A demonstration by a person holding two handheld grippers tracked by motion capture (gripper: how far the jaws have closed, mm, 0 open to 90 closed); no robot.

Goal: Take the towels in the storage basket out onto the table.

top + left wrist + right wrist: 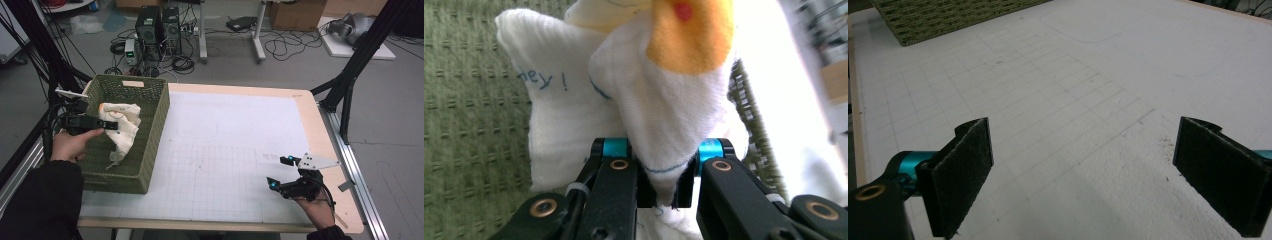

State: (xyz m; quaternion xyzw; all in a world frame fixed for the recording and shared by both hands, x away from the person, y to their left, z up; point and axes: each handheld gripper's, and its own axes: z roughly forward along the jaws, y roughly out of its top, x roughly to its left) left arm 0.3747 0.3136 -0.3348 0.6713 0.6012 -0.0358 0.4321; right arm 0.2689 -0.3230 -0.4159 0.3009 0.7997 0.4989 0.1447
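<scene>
A white cloth (123, 126) with an orange patch and blue handwriting hangs inside the green woven basket (153, 131) at the table's left. My left gripper (114, 125) is shut on the cloth (659, 115), pinching a fold between its jaws, and the rest of the cloth drapes down toward the basket floor. My right gripper (279, 172) rests near the table's front right, open, its two dark pads (960, 175) spread wide over the white gridded mat (1073, 100) with nothing between them.
The green basket's corner (948, 20) lies at the far left in the right gripper view. The white mat (235, 145) covers most of the wooden table. Black frame legs (350, 75) stand at the right; cables and computer boxes (157, 27) lie on the floor behind.
</scene>
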